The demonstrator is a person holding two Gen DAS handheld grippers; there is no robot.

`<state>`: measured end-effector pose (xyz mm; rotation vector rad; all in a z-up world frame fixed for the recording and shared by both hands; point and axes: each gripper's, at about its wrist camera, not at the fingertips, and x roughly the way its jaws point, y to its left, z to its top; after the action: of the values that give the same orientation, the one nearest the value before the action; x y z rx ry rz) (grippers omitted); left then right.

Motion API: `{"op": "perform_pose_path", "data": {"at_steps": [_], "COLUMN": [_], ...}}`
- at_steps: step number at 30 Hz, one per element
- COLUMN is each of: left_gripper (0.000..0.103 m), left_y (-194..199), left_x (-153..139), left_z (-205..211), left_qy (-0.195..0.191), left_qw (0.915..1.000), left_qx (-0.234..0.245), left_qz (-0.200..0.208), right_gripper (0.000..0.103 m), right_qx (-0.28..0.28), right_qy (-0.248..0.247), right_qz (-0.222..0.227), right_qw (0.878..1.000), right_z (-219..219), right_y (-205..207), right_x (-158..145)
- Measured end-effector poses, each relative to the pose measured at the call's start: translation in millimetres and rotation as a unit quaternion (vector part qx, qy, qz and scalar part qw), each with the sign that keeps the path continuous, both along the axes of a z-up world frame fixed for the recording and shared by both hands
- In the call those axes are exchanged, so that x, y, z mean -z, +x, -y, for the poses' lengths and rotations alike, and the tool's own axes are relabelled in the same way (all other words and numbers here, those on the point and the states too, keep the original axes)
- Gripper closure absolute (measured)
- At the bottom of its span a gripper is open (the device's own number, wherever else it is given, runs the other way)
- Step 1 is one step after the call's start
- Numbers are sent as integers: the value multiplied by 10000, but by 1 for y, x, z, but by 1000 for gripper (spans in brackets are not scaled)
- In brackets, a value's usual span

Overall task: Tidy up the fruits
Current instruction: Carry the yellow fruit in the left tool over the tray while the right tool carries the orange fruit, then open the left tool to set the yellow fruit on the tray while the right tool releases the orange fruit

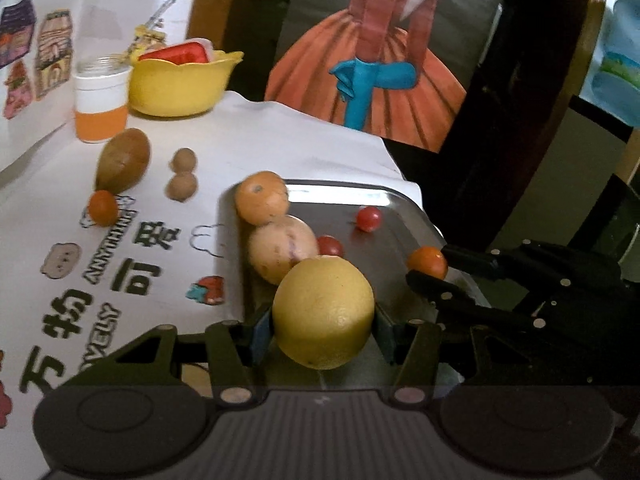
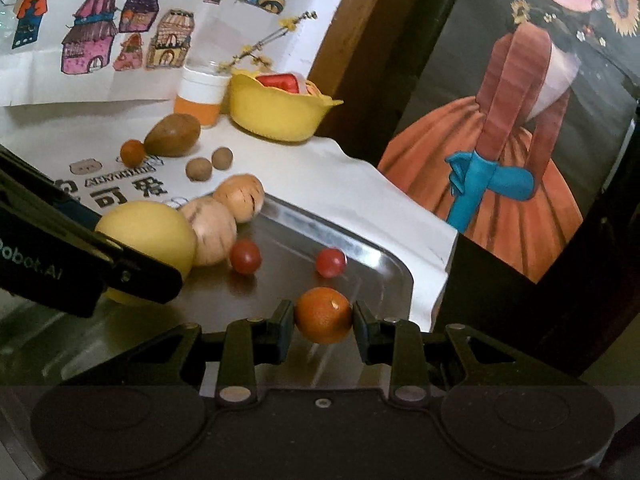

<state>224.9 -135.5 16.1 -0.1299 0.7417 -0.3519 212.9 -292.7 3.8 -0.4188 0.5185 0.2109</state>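
Two hand-held grippers each held a fruit over a metal tray.

On the table (image 1: 280,136), far left, a cup (image 1: 102,104) stood beside a yellow bowl (image 1: 180,84); in front of them lay a brown fruit (image 1: 124,160) touching a small orange (image 1: 103,208), with two nuts (image 1: 182,176) just beside. The tray (image 1: 400,208) sat right of these. Along its left rim lay a tan fruit (image 1: 262,198) touching a pale one (image 1: 280,252). The left hand-held gripper (image 1: 324,330) was closed on a lemon (image 1: 324,312), both pads pressed to its sides, next to the pale fruit. Two tomatoes (image 2: 288,260) lay on the tray floor, apart. At the right, the right hand-held gripper (image 2: 323,326) was closed on an orange (image 2: 323,314) near the tray's rim; whether it touched the tray was unclear.
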Motion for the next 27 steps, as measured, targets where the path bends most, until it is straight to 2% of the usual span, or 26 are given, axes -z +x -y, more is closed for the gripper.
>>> {"op": "perform_pose_path", "data": {"at_steps": [20,23,27], "left_gripper": [46,45,41], "left_y": [-1,-2,-4], "left_x": [2,3,3], "left_z": [21,21,19], "left_qy": [307,308,293], "left_qw": [9995,9995,9995], "left_qx": [-13,-24,-71], "left_qz": [22,19,-22], "right_gripper": [69,68,58], "right_qx": [58,61,75], "right_qy": [269,281,369], "right_qz": [-60,-87,-94], "right_qw": [9996,9995,9992], "right_z": [16,16,17], "right_y": [-5,-6,-10], "right_x": [6,7,7]}}
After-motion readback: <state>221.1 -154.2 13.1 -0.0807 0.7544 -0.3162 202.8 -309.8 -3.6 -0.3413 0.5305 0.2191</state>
